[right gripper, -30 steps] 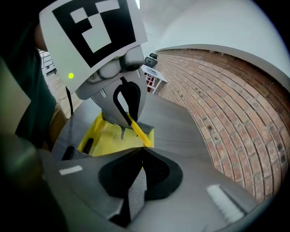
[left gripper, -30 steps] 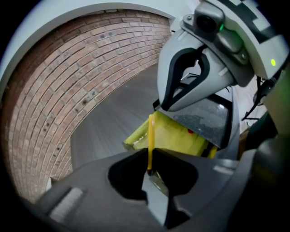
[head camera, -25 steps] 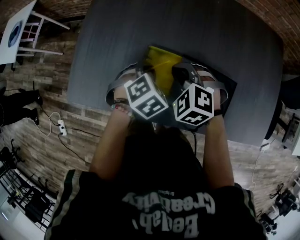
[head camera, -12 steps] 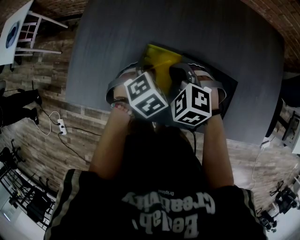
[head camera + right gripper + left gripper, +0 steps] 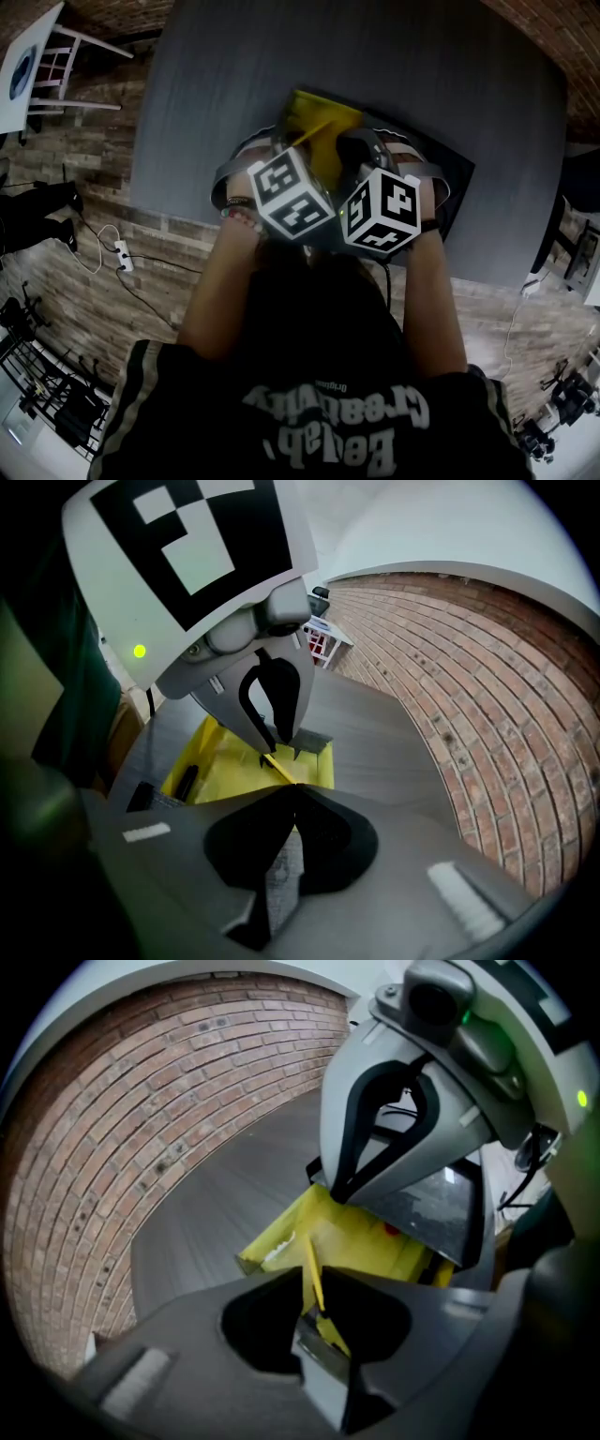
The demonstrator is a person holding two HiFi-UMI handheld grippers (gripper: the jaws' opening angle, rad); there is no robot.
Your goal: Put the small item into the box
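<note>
A yellow box (image 5: 323, 131) lies open on the dark table (image 5: 450, 75), just beyond both grippers. My left gripper (image 5: 314, 1288) is shut on the thin edge of a yellow flap (image 5: 309, 1258) of the box. In the right gripper view the same flap (image 5: 275, 764) runs from the left gripper's fingertips (image 5: 278, 742) to my right gripper (image 5: 286, 794), which is shut on its other end. A small black item (image 5: 185, 782) lies inside the box (image 5: 230, 766). From the head view the marker cubes hide both grippers' jaws.
A black mat (image 5: 459, 187) lies under the box on the right. A red spot (image 5: 389, 1230) shows inside the box. The table's near edge is close to the person's body. A white table and chair (image 5: 37, 66) stand far left on the wooden floor.
The yellow flap has come up, and its bright edge now slants across the box. The right gripper has shifted slightly left, toward the left gripper.
</note>
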